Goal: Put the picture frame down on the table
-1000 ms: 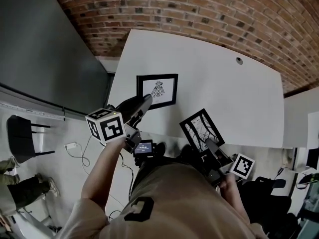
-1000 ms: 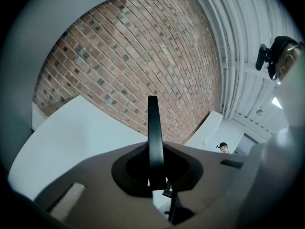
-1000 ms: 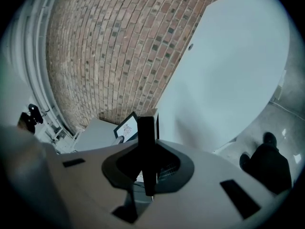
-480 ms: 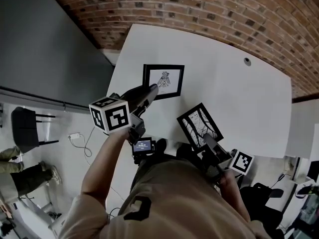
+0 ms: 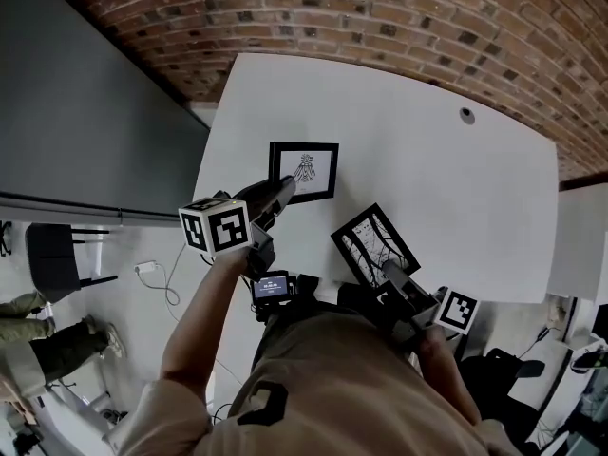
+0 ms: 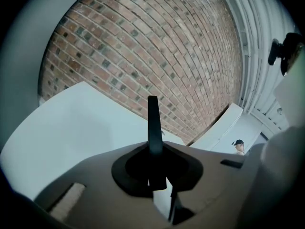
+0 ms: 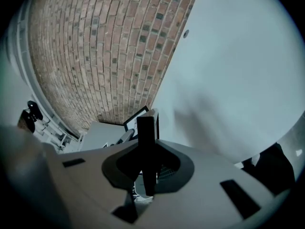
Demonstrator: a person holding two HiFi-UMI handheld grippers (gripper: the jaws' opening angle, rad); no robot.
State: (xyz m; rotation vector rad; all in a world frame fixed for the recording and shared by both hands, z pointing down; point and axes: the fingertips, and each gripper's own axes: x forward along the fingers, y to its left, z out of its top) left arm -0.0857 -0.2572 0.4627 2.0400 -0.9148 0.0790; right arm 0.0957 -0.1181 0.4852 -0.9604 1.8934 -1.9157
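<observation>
With the right claw [image 5: 392,275] clenched on the near corner of the picture frame [image 5: 374,243], holds that frame tilted above the near part of the white table [image 5: 446,188]; cannot tell whether any edge of it touches the tabletop. In the right gripper view, dark frame edge upright between the jaws, pads tight on it.

Holds the left claw [image 5: 283,190] clenched too, jaws pressed together with only air ahead of them, tip over the near left corner of a second frame [image 5: 304,171]; contact not clear. Flat on the table there: black rim, small drawing on white, just beyond and to the left of the held frame, the two apart.

Plain white surface under and to the right of the held frame, with a small round hole [image 5: 466,116] toward the far right. Beyond the table, brickwork [image 5: 380,17]. To the left, a dark panel [image 5: 85,93], a black chair [image 5: 52,259] and a white cable [image 5: 152,280] on the floor.
</observation>
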